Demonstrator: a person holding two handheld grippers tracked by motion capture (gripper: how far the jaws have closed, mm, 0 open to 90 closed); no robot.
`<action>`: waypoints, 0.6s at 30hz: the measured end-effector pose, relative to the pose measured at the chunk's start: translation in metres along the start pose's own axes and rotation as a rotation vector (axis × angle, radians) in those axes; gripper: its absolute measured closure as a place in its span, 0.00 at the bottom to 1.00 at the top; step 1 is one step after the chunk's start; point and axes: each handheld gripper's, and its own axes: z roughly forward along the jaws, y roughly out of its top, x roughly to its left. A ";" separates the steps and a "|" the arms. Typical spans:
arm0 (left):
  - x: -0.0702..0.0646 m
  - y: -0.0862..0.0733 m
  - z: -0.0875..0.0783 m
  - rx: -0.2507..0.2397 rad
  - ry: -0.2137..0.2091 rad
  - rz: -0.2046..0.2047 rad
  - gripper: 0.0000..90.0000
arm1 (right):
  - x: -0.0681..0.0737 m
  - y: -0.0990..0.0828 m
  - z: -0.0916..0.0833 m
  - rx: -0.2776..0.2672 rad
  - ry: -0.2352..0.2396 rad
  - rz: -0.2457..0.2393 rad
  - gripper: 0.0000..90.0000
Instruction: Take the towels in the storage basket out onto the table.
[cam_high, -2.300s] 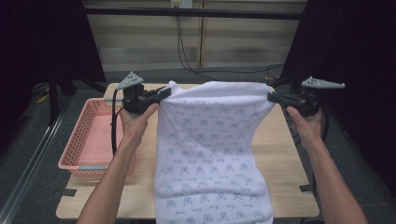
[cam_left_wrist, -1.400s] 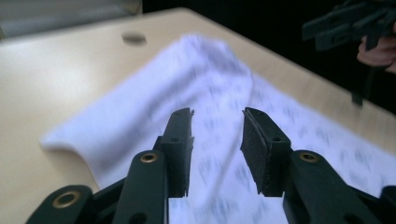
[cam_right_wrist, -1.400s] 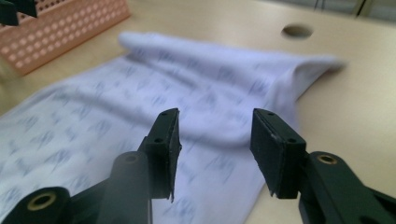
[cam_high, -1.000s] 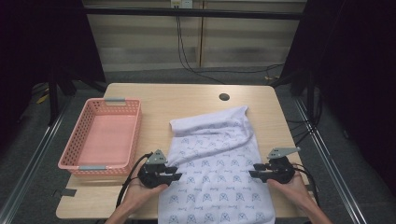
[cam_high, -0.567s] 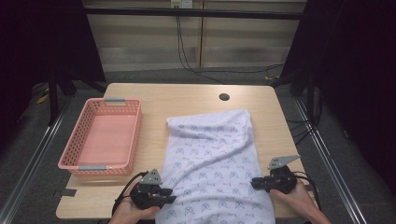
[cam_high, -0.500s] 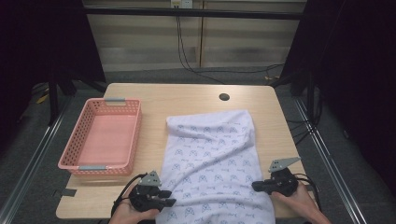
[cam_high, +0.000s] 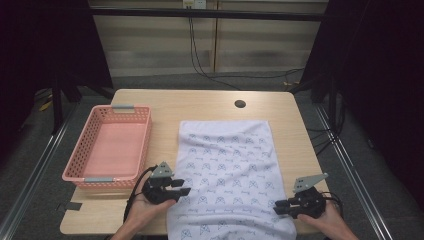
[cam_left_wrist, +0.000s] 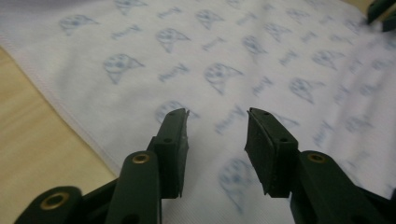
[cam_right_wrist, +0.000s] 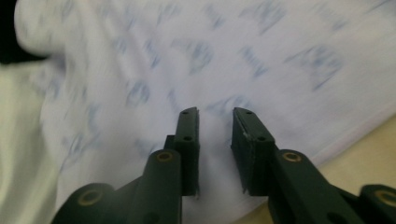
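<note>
The cloth (cam_high: 230, 175) lies flat on the tabletop (cam_high: 200, 102), long axis running from the near edge toward the far one, its near end over the near edge. Bare wood separates it from the basket (cam_high: 111, 145). Left claw (cam_high: 182, 187) and right claw (cam_high: 279, 206) have just been opening and stand spread over the cloth's near corners, nothing pinched.

High view: above my side, facing 12 o'clock, far.
Gripper views: along my jaws, close.
Shared: towel (cam_high: 227, 172).
</note>
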 end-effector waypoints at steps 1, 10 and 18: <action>0.003 0.001 0.004 0.019 0.007 0.001 0.65 | -0.003 0.001 -0.002 -0.051 -0.021 0.023 0.77; 0.027 0.023 0.023 -0.012 0.041 -0.021 0.63 | -0.036 0.032 -0.001 -0.245 -0.203 0.095 0.67; 0.043 0.030 0.038 -0.026 0.087 -0.059 0.61 | -0.083 0.060 0.023 -0.225 -0.257 0.148 0.57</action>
